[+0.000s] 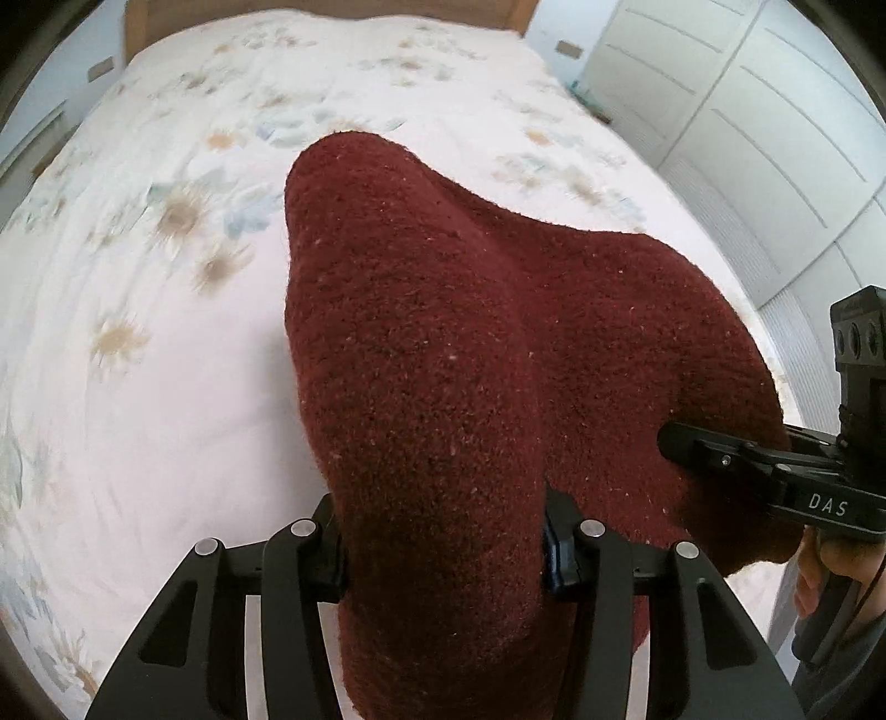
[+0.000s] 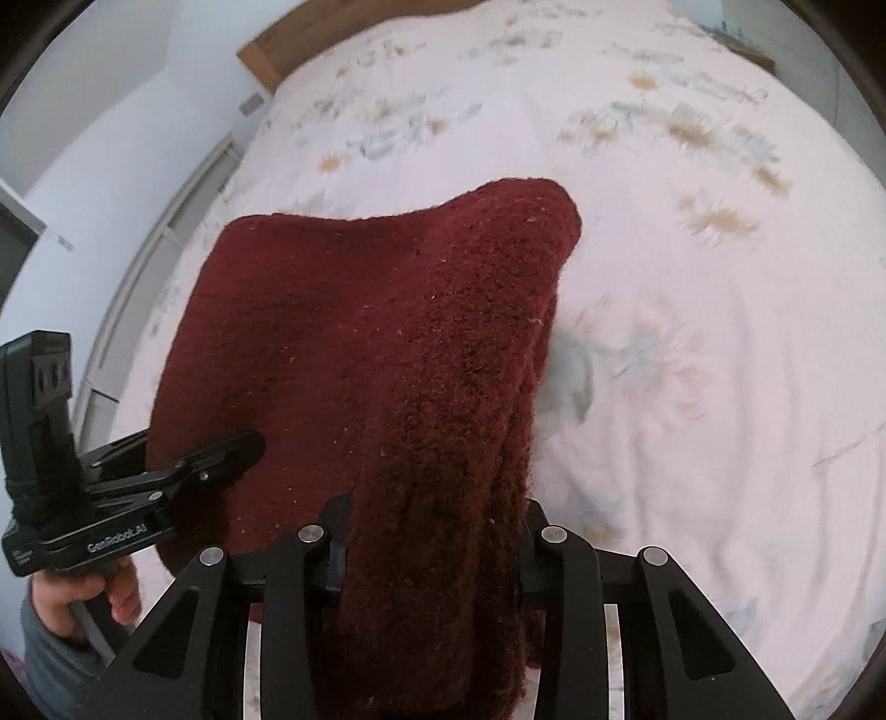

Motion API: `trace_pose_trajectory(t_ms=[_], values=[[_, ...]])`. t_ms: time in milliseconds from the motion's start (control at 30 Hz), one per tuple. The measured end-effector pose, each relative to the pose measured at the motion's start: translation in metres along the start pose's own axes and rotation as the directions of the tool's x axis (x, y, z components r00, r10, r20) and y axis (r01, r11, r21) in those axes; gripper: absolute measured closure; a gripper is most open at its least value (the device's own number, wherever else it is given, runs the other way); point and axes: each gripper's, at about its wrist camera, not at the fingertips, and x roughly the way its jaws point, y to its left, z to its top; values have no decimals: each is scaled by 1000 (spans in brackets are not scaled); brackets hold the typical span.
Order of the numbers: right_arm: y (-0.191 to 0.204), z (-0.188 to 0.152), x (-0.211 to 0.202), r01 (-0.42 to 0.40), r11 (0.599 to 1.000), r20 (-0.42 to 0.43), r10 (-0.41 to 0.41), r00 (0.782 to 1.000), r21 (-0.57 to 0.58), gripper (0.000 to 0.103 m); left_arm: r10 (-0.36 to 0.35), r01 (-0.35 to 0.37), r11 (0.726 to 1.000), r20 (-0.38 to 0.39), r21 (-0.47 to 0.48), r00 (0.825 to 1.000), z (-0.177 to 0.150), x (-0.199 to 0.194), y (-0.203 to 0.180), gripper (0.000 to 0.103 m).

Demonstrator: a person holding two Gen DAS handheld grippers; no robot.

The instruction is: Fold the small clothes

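Note:
A dark red fuzzy knit garment (image 1: 443,343) hangs stretched between my two grippers above a bed. My left gripper (image 1: 443,548) is shut on one end of it, the cloth bunched between its fingers. My right gripper (image 2: 432,548) is shut on the other end of the garment (image 2: 376,343). In the left wrist view the right gripper (image 1: 686,443) reaches in from the right edge, clamped on the cloth. In the right wrist view the left gripper (image 2: 243,448) reaches in from the left, clamped on the cloth. The cloth hides the fingertips of both.
The bed has a white floral cover (image 1: 166,277), also seen in the right wrist view (image 2: 692,332). A wooden headboard (image 1: 332,11) is at the far end. White wardrobe doors (image 1: 747,111) stand to the right of the bed. A white wall (image 2: 111,138) is on the other side.

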Motion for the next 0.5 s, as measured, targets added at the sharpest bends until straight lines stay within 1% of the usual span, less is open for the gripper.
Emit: trace_pose_trajectory(t_ms=[67,100,133,167,200,233,267,300,367,433,467,500], values=[[-3,-9,23,27,999,-37,-26,999,24,65,14,-15,1000,-24,-22,1000,-9,14,13,57],[-5,-13,32,45,999,-49,-44,998,29,64,22,-24,999,-48,-36,999,-16,25,18,57],[-10,-14,37,48,998,-48,-46,998,39,63,24,-28,998,-69,-54,997,-22,36,24,54],[-13,-12,38,45,998,-42,-43,998,49,60,19,-25,997,-73,-74,997,-27,43,29,50],[-15,-7,38,45,997,-37,-43,998,56,56,13,-18,996,-61,-90,998,-31,45,33,48],[-15,-4,37,56,997,-35,-54,998,44,53,12,-17,995,-50,-97,999,-34,45,35,41],[-13,-3,35,76,997,-34,-75,997,25,49,17,-22,995,-53,-95,998,-35,45,35,35],[-12,-4,34,91,996,-35,-90,995,11,45,27,-33,995,-62,-92,998,-35,45,35,34],[-9,-1,27,118,993,-23,-119,993,-15,40,41,-49,994,-80,-100,996,-35,44,40,25],[-2,2,19,149,988,9,-149,989,-43,31,53,-63,991,-80,-116,995,-35,41,41,21],[2,3,17,158,986,22,-157,987,-51,21,56,-65,991,-76,-119,996,-34,38,44,18],[5,3,11,169,983,40,-167,985,-66,20,56,-65,991,-77,-121,995,-35,34,46,16]])
